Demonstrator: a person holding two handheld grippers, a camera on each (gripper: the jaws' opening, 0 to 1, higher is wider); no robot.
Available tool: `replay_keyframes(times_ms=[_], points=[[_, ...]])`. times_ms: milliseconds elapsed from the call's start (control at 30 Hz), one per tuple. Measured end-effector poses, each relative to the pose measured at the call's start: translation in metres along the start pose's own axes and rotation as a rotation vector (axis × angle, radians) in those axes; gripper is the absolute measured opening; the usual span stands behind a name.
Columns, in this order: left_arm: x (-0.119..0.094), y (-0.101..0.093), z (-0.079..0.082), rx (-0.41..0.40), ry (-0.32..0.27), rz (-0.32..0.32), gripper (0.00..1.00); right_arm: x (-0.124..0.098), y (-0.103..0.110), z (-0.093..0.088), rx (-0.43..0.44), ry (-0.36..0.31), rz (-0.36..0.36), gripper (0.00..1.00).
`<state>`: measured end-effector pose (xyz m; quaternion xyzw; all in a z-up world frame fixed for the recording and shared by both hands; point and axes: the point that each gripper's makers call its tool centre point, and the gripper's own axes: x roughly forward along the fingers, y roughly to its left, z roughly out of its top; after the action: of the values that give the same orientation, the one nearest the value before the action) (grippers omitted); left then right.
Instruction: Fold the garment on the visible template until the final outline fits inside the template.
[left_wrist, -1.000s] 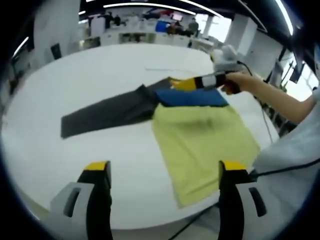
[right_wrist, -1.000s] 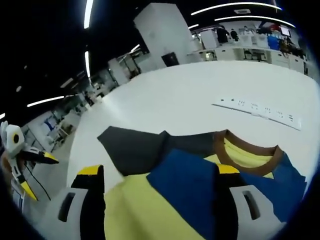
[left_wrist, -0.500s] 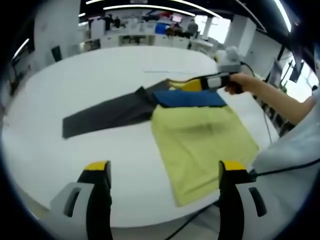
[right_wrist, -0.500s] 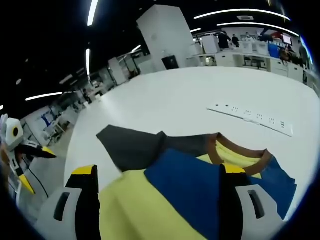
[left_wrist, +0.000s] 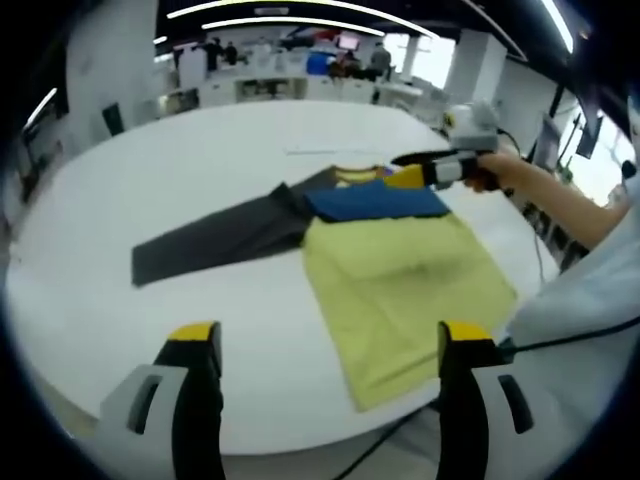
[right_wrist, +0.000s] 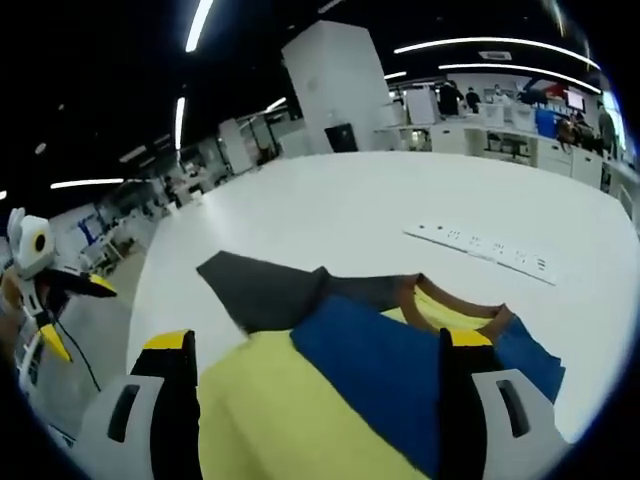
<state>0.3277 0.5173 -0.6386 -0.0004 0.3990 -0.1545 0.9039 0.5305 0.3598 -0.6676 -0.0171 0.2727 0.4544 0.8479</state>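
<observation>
On the round white table (left_wrist: 120, 200) lies a garment with a yellow body (left_wrist: 400, 285), a blue sleeve (left_wrist: 375, 202) folded across its top and a dark grey sleeve (left_wrist: 215, 238) stretched out to the left. My left gripper (left_wrist: 328, 338) stands open near the table's front edge, holding nothing. My right gripper (left_wrist: 405, 170), held by a hand (left_wrist: 500, 170), hovers open just above the collar end. In the right gripper view the open right gripper (right_wrist: 320, 345) hangs over the blue sleeve (right_wrist: 390, 365), with the brown collar (right_wrist: 450, 300) and grey sleeve (right_wrist: 265, 290) beyond.
A white power strip (right_wrist: 480, 245) lies on the far side of the table. The left gripper (right_wrist: 40, 290) shows at the left edge of the right gripper view. A person's sleeve and a black cable (left_wrist: 560, 340) are at the right. Desks and people stand far behind.
The right gripper has lifted and drawn back a little from the collar. The garment lies as before, and the left gripper has hardly moved.
</observation>
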Motion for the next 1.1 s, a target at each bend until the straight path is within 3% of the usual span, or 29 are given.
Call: replay_keyframes(times_ms=[533, 833, 1100], points=[[-0.008, 0.013, 0.013, 0.048, -0.025, 0.035, 0.86, -0.035, 0.006, -0.012, -0.025, 0.006, -0.006, 1.0], [-0.003, 0.017, 0.021, 0.071, -0.027, 0.015, 0.86, -0.06, 0.016, -0.026, -0.017, 0.002, -0.019, 1.0], [0.0, 0.015, 0.024, 0.081, -0.029, -0.002, 0.86, -0.083, 0.019, -0.028, 0.001, -0.028, -0.05, 1.0]])
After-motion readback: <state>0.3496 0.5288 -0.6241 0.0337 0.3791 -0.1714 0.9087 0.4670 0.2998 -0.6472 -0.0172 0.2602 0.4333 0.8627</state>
